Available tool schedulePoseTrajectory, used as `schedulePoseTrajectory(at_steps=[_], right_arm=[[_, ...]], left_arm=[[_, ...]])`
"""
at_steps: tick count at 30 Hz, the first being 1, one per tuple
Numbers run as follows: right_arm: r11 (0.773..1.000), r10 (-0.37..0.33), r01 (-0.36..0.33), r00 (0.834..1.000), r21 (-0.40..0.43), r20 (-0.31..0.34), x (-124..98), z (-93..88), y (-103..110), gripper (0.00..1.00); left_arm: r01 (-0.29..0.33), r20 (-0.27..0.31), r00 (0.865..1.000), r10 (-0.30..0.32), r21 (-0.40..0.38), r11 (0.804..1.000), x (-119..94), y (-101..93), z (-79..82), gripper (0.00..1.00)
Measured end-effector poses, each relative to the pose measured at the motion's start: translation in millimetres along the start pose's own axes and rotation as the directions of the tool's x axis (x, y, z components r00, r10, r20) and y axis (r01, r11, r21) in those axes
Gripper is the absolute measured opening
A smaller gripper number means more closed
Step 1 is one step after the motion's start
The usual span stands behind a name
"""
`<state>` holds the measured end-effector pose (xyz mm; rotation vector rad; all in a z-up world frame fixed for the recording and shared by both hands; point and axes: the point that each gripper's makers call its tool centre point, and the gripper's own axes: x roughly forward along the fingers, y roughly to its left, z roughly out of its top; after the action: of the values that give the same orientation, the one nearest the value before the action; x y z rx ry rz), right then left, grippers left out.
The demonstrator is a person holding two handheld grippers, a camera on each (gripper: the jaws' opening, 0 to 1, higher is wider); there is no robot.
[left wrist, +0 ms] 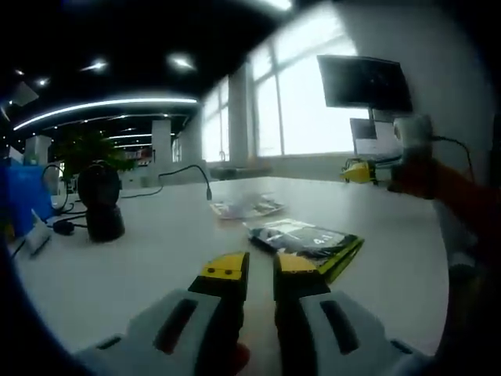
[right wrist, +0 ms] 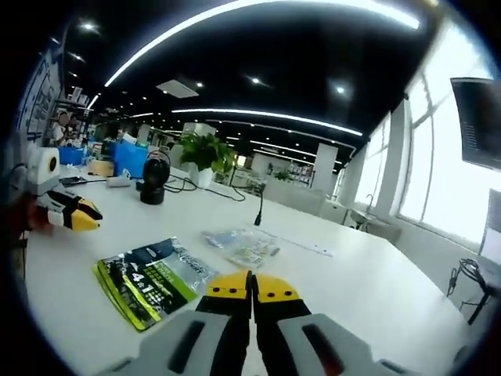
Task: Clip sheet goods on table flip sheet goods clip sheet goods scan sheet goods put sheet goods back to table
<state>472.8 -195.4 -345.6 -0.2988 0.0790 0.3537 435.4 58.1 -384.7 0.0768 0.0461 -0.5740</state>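
The flat green-and-black printed sachet [right wrist: 153, 280] lies on the white table [right wrist: 376, 290], beside a clear plastic packet [right wrist: 243, 244]. The left gripper [left wrist: 261, 266] stands slightly open, empty; the right gripper [right wrist: 251, 287] is closed, empty. Clipping has not begun.

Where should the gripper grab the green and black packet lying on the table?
Probably at the green and black packet's free near edge, coming in low along the table. It lies flat, so only a thin edge fits between the jaws. The right gripper, shut now, must open first.
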Motion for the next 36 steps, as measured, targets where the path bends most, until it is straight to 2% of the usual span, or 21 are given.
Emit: schedulePoseTrajectory(at_steps=[11, 14, 21, 22, 23, 27, 32, 36], right_arm=[[0.998, -0.029, 0.028, 1.0, 0.052, 0.001, -10, -23.0, -4, 0.0], [0.998, -0.024, 0.024, 1.0, 0.061, -0.003, -11, -30.5, -3, 0.0], [0.99, 0.014, -0.013, 1.0, 0.141, -0.009, -13, -51.4, 7, 0.0], [0.99, 0.012, -0.01, 1.0, 0.142, -0.014, -14, -50.5, 6, 0.0], [0.987, 0.004, -0.007, 1.0, 0.161, 0.024, -15, -43.5, 4, 0.0], [0.981, 0.017, -0.02, 1.0, 0.195, 0.013, -16, -49.3, 3, 0.0], [0.976, 0.019, -0.025, 0.999, 0.218, 0.026, -17, -47.8, 3, 0.0], [0.979, 0.028, -0.032, 0.999, 0.202, 0.022, -16, -48.4, 7, 0.0]], left_arm=[[0.003, -0.004, 1.0, -0.003, 0.009, 1.0, 2, -2.2, -0.8, 0.06], [0.005, -0.005, 1.0, -0.005, 0.005, 1.0, 2, -2.5, -0.8, 0.06], [0.003, -0.003, 1.0, -0.003, -0.005, 1.0, 1, -1.8, -0.8, 0.06], [0.003, -0.003, 1.0, -0.003, -0.004, 1.0, 1, -1.7, -0.7, 0.06], [0.004, -0.003, 1.0, -0.004, -0.003, 1.0, 1, -2.0, -0.8, 0.06], [0.007, -0.007, 1.0, -0.007, 0.002, 1.0, 1, -3.3, -1.7, 0.06], [0.019, -0.003, 1.0, -0.019, -0.004, 1.0, 0, -6.4, -0.6, 0.06], [0.019, -0.001, 1.0, -0.019, -0.007, 1.0, 0, -4.5, 0.0, 0.06]])
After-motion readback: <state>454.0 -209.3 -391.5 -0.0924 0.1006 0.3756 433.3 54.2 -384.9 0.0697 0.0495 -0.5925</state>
